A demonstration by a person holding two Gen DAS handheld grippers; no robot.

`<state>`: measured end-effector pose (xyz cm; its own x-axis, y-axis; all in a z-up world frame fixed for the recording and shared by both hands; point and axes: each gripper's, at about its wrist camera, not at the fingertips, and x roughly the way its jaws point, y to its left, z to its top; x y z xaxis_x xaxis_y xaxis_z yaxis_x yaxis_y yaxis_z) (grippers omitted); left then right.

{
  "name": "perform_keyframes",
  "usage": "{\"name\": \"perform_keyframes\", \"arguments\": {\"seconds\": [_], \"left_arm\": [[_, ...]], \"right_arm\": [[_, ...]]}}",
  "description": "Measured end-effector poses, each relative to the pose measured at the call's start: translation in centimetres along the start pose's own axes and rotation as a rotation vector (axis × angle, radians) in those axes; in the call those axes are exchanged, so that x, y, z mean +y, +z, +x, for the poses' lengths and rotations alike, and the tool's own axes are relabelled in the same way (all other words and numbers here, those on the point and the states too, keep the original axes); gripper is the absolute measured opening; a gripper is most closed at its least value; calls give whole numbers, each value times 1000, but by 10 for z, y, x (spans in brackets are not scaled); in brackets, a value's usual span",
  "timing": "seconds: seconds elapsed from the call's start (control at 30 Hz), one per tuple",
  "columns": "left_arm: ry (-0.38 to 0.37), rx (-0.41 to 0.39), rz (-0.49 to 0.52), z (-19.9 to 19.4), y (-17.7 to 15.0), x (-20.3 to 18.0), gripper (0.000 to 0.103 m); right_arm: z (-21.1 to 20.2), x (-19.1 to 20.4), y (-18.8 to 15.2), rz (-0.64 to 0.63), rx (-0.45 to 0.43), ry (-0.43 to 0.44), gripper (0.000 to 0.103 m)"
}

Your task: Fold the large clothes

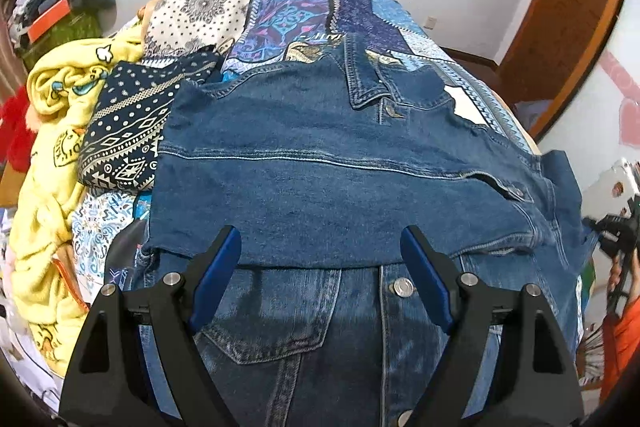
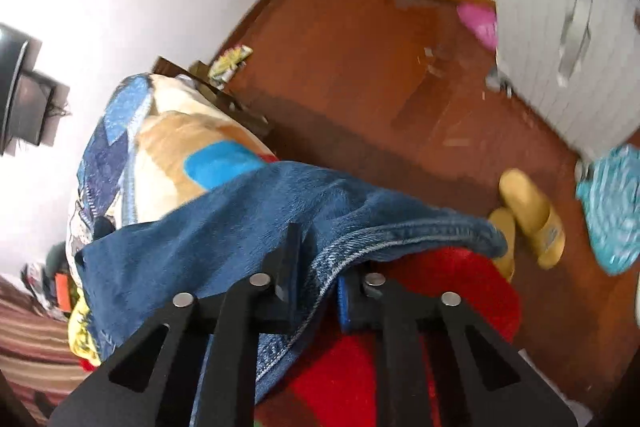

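- Right claw [image 2: 316,283] pinches the denim jacket [image 1: 320,163] hem; a thin bite could slip.
- Left claw [image 1: 320,259] spread above the jacket on the bed [image 1: 280,11]; the fold may skew.

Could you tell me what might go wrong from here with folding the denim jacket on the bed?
1. The right gripper pinches only the hem of the denim jacket, so the heavy cloth could slip out.
2. The left gripper is open, holding nothing; a one-sided pull may skew the fold.
3. That hem hangs past the bed edge over the floor and could drop.
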<state>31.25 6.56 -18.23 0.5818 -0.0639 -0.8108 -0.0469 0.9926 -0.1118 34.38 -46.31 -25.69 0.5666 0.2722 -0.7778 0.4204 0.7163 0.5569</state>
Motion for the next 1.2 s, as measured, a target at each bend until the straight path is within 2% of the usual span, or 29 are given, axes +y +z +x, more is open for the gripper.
{"name": "perform_keyframes", "arguments": {"seconds": [0.23, 0.4, 0.5, 0.63, 0.7, 0.83, 1.03, 1.2], "left_arm": [[7, -26, 16, -14, -12, 12, 81], [-23, -63, 6, -33, -20, 27, 82], [-43, -83, -19, -43, -22, 37, 82], [-60, -111, -48, -57, -26, 51, 82], [-61, -115, -46, -64, -29, 55, 82], [-18, -135, -2, -78, -37, 61, 82], [6, -141, -2, -86, -46, 69, 87], [11, -126, -10, -85, -48, 71, 87]], "right_arm": [[-75, 62, 2, -180, -154, 37, 9], [-131, 142, -17, -364, -246, 131, 9], [-147, 192, -35, -458, -267, 209, 9], [-145, 254, -70, -580, -258, 281, 9], [-130, 286, -94, -629, -224, 317, 9], [-78, 316, -130, -677, -123, 343, 9], [15, 338, -204, -744, 149, 299, 9], [46, 337, -254, -833, 245, 235, 12]]}}
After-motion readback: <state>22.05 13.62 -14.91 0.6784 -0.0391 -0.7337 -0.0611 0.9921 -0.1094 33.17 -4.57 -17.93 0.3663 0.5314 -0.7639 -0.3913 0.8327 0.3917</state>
